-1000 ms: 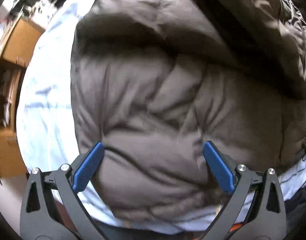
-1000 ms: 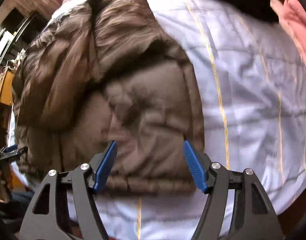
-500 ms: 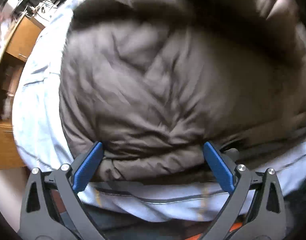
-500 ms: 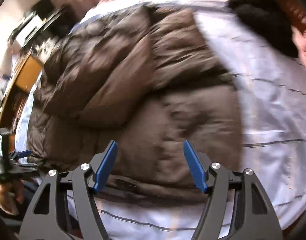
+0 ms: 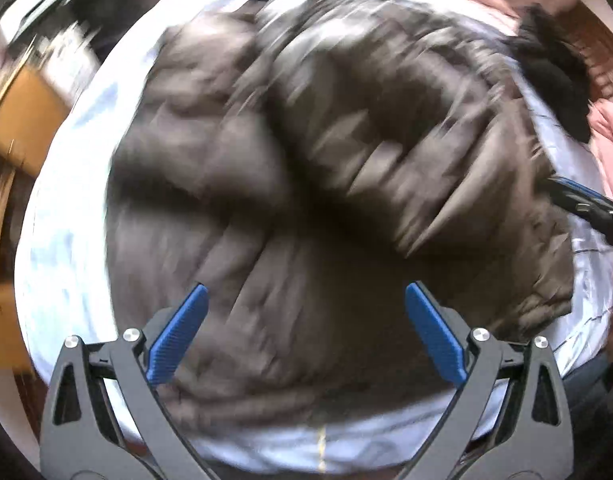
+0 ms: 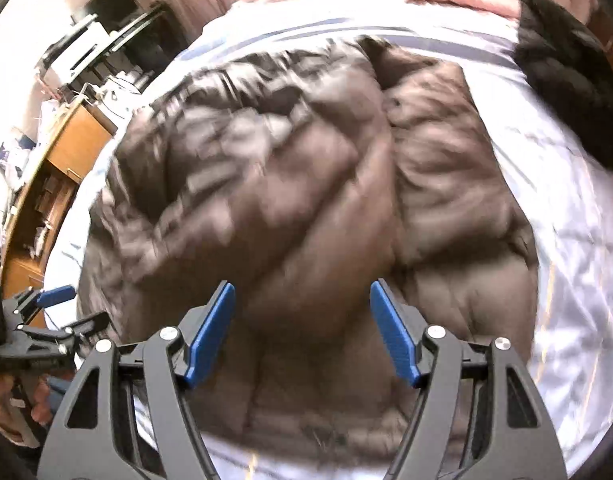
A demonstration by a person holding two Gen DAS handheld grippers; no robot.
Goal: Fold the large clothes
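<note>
brown puffer jacket (image 6: 306, 208) lies bunched on the pale bedsheet (image 6: 566, 208), hem near | left gripper (image 5: 306, 332) jaws apart, empty | right gripper (image 6: 302, 332) jaws apart, empty | risk: slick padded fabric may spring open unpinned
</note>
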